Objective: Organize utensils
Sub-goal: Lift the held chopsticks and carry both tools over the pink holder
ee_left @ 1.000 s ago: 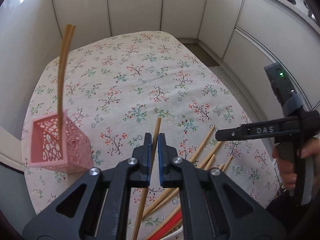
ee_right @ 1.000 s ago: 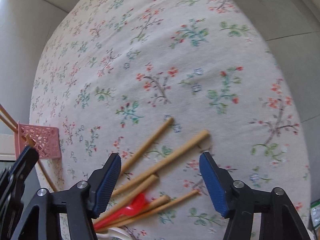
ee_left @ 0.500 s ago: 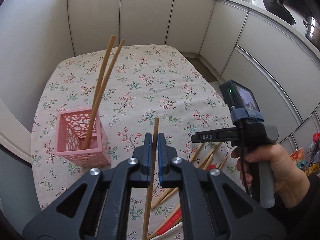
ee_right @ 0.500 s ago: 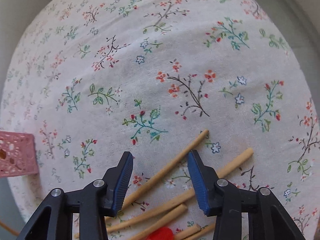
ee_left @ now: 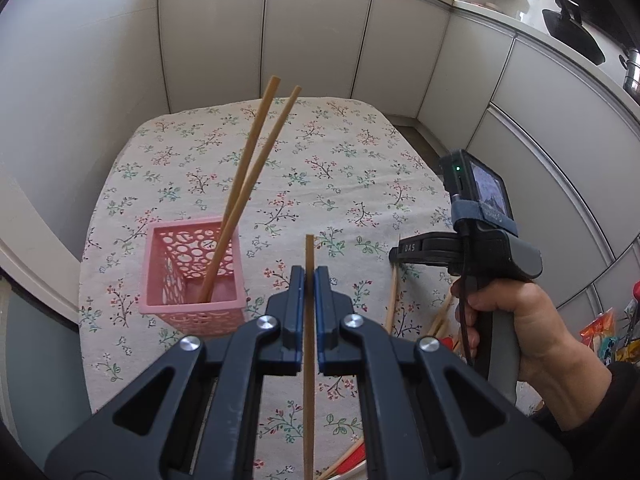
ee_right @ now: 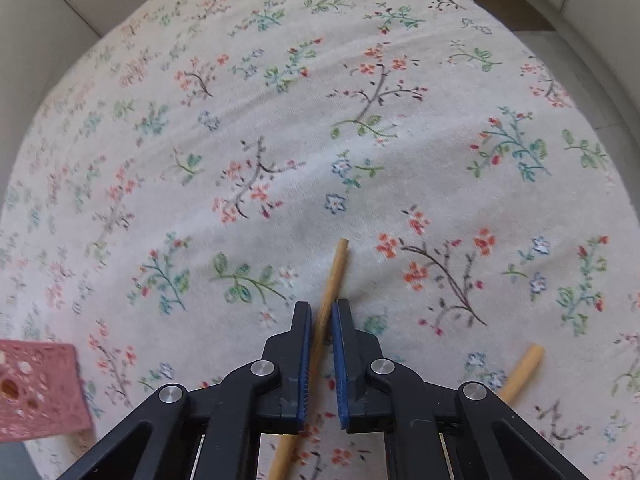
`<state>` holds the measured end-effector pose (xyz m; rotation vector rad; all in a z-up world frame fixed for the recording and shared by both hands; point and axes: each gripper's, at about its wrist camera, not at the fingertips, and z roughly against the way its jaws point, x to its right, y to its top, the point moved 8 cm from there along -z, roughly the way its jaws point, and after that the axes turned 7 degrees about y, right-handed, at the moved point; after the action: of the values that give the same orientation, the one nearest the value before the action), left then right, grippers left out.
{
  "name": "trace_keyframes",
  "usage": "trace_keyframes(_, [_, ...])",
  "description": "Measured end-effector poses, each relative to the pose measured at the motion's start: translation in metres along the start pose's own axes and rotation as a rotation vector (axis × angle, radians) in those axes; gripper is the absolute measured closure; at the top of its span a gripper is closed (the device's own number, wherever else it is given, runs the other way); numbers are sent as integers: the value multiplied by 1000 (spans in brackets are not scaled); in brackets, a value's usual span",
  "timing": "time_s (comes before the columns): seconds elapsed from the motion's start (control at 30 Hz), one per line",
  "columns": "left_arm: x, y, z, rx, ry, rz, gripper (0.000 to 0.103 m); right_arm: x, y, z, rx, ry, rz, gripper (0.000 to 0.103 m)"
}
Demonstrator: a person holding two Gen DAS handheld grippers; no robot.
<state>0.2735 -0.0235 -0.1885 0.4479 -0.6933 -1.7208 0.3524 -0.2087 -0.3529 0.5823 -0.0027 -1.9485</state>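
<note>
While your left claw (ee_left: pixel 307 280) pinches a single wooden chopstick (ee_left: pixel 309 344) upright between its blue pads, just right of the pink perforated basket (ee_left: pixel 191 276), two more chopsticks (ee_left: pixel 248 184) already lean inside that basket. Your right claw (ee_right: pixel 321 312) has its pads drawn narrow around another chopstick (ee_right: pixel 334 276) lying on the tabletop; the stick crosses the gap at a slant, and contact on both sides is hard to judge, so I cannot tell whether it is truly gripped. The lower end of the left-held stick runs out of frame. More chopsticks and something red (ee_left: pixel 352 464) lie partly hidden behind the claws in the left view, too cut off to count. A floral tablecloth (ee_left: pixel 320 184) covers the tabletop, with pale cabinet doors (ee_left: pixel 312 32) around it. Only the left view shows your right hand (ee_left: pixel 520 320) on its handle and the basket's contents; the right view catches just a blurred basket corner (ee_right: pixel 40 392) and one further chopstick end (ee_right: pixel 524 368).
</note>
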Motion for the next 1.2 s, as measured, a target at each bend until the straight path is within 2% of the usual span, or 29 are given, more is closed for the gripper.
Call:
trace_keyframes(0.13, [-4, 6, 7, 29, 6, 11, 98, -19, 5, 14, 43, 73, 45, 96])
trace_keyframes(0.27, [-3, 13, 18, 76, 21, 10, 98, -49, 2, 52, 122, 122, 137, 96])
trace_keyframes(0.47, [-4, 23, 39, 161, 45, 4, 98, -76, -12, 113, 254, 147, 278, 97])
trace_keyframes(0.73, [-2, 34, 69, 271, 61, 0, 98, -92, -27, 176, 401, 166, 380, 98])
trace_keyframes(0.97, [-4, 46, 97, 411, 66, 17, 98, -113, -36, 231, 561, 167, 473, 98])
trace_keyframes(1.2, [-24, 56, 116, 492, 68, 64, 98, -133, -39, 265, 635, 223, 515, 98])
